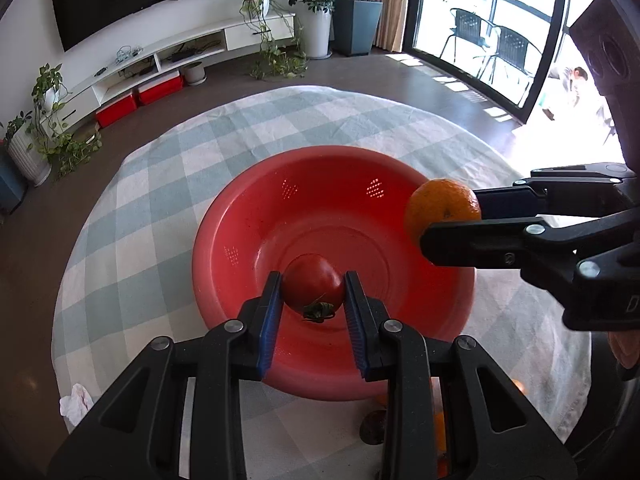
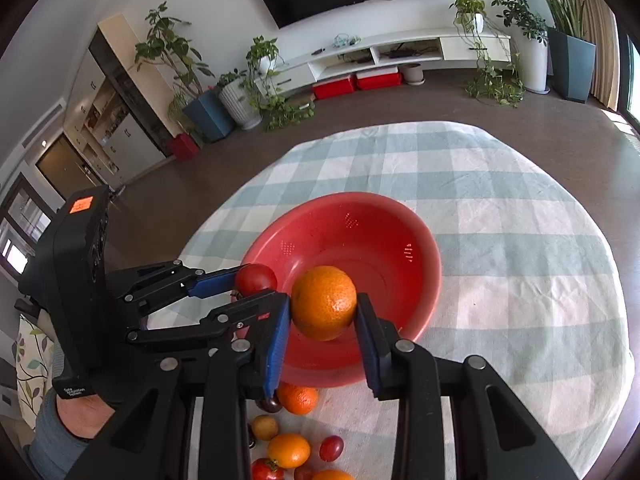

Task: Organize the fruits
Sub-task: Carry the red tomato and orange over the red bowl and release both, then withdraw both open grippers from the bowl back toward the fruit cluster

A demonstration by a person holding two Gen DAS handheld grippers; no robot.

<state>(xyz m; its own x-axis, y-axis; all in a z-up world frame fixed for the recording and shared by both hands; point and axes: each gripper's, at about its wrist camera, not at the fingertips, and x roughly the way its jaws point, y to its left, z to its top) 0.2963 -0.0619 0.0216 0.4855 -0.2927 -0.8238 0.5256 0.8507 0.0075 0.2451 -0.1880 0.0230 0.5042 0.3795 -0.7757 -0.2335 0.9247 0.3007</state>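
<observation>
A red colander bowl (image 1: 240,220) sits on the checked tablecloth; it also shows in the right wrist view (image 2: 400,224). My left gripper (image 1: 313,292) is shut on a red tomato (image 1: 312,284) and holds it over the bowl's inside. In the right wrist view the left gripper (image 2: 256,286) comes in from the left with the tomato (image 2: 256,278). My right gripper (image 2: 323,312) is shut on an orange (image 2: 324,302) above the bowl's near side. In the left wrist view the right gripper (image 1: 448,216) holds the orange (image 1: 442,204) over the bowl's right rim.
Several loose fruits lie on the cloth in front of the bowl: an orange (image 2: 298,398), another orange (image 2: 288,450), a small yellow fruit (image 2: 264,427), small tomatoes (image 2: 331,448). The round table's edge (image 2: 600,240) drops to a dark floor. A crumpled tissue (image 1: 76,402) lies at the left edge.
</observation>
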